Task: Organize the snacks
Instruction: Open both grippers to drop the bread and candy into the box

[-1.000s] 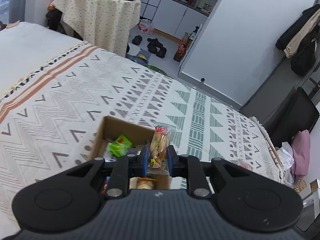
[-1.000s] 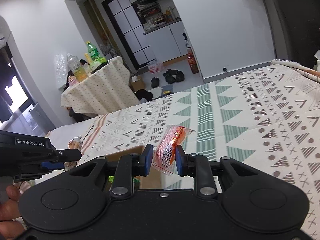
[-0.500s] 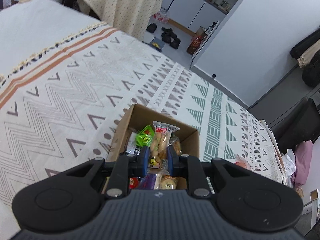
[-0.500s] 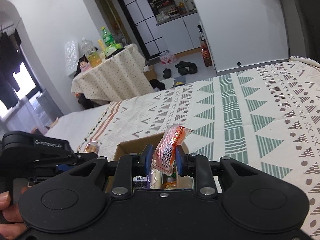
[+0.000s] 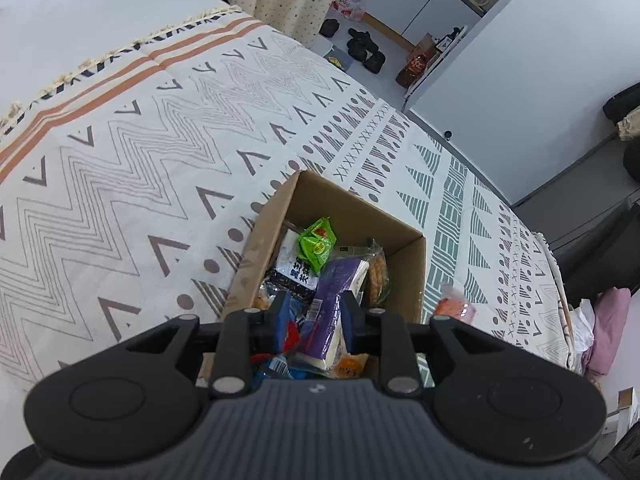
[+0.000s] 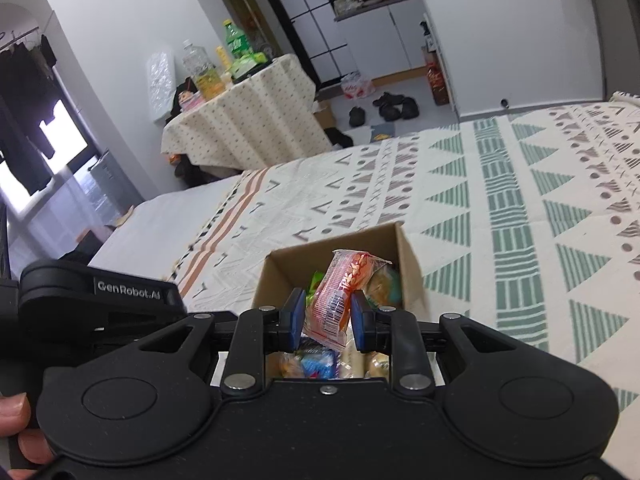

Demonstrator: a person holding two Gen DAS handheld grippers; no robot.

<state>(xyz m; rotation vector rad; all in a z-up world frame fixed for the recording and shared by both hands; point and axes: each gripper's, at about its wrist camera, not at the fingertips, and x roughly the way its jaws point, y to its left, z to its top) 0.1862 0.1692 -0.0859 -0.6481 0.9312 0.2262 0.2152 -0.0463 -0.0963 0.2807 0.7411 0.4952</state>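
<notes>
The left gripper (image 5: 313, 317) has just been opening; the biscuit packet it pinched a second ago is gone from its jaws, which now gape over the purple packet (image 5: 335, 285) in the cardboard box (image 5: 256, 248). The right gripper (image 6: 327, 320), tilted downward, has come over the box, clamped on the orange snack packet (image 6: 340, 292). Patterned bedspread (image 5: 120, 152) surrounds them.
</notes>
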